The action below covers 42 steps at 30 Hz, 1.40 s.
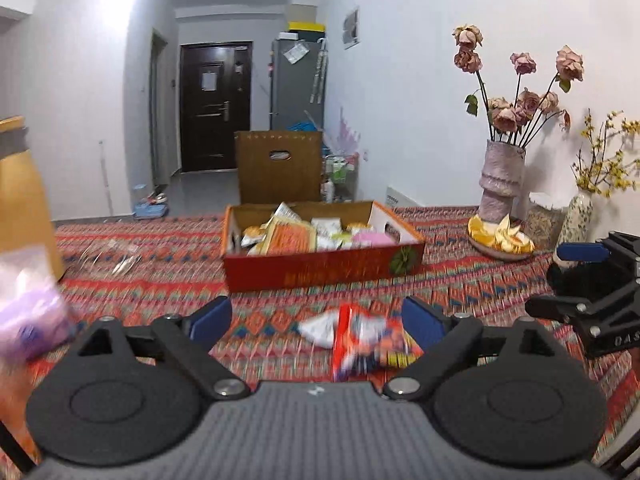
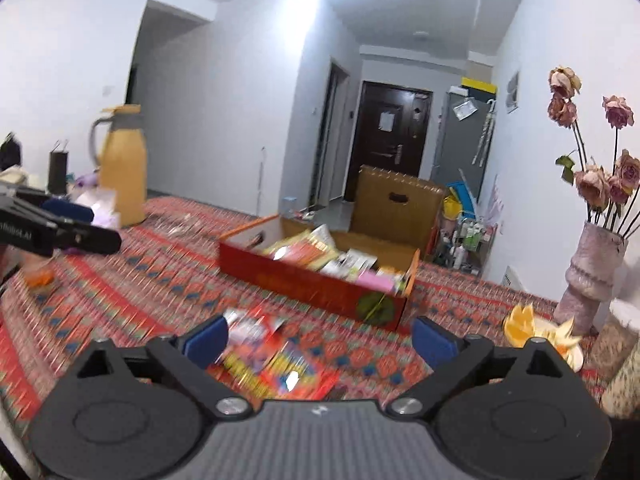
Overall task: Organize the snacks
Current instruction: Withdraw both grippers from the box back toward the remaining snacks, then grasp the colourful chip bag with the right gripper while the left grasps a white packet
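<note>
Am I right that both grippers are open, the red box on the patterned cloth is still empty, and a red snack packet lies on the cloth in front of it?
Not quite: the red box already holds several snack packs, as the left wrist view shows. Both the left gripper and the right gripper are open, and the red snack packet lies on the cloth before the box.

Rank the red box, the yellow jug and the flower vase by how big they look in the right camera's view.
1. Red box, clearly the widest.
2. and 3. Yellow jug and flower vase look about alike; I won't rank them, as fisheye bending near the edges makes it unsure.
</note>
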Available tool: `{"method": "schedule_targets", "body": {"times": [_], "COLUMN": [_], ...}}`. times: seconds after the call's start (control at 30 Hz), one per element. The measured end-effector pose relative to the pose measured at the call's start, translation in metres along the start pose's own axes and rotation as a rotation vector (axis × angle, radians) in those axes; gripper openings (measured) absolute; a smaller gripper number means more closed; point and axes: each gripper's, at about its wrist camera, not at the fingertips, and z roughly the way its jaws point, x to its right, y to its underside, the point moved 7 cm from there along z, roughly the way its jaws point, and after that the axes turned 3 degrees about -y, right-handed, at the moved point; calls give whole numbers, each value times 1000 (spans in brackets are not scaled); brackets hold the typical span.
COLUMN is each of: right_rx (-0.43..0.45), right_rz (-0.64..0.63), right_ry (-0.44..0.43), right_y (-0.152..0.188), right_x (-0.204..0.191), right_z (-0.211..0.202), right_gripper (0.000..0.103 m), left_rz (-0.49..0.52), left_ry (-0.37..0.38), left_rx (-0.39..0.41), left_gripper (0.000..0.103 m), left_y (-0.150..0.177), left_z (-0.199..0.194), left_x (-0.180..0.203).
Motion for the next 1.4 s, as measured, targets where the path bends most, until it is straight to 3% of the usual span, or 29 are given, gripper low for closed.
{"method": "schedule_targets", "body": {"times": [0.13, 0.33, 0.6, 0.77, 0.93, 1.13, 1.27, 1.33, 1.4], "right_rx": [-57, -107, -194, -196, -230, -248, -250, -296, -315], "right_rz": [-26, 94, 92, 81, -35, -203, -226, -184, -99], "right_ry": [-22, -60, -27, -50, -35, -118, -217, -293, -343], "right_y": [36, 75, 94, 79, 64, 48, 42, 44, 46], "right_x": [-30, -51, -52, -49, -47, -49, -45, -41, -30], "right_z": [-24, -43, -22, 10, 67, 148, 185, 195, 194], "right_gripper": [101, 101, 101, 101, 101, 101, 100, 93, 75], "left_rz": [-59, -99, -120, -124, -137, -131, -94, -72, -49], "left_ry": [-41, -84, -130, -117, -120, -146, -144, -135, -119], "left_rx": [-26, -78, -95, -102, -120, -145, -160, -167, -168], "left_gripper": [96, 101, 103, 103, 103, 103, 103, 103, 103], "left_y": [40, 90, 101, 99, 98, 90, 83, 79, 73], "left_z": [-33, -61, -55, -42, -19, 17, 44, 57, 73], "left_x": [-4, -18, -31, -37, -48, -60, -55, -50, -44]}}
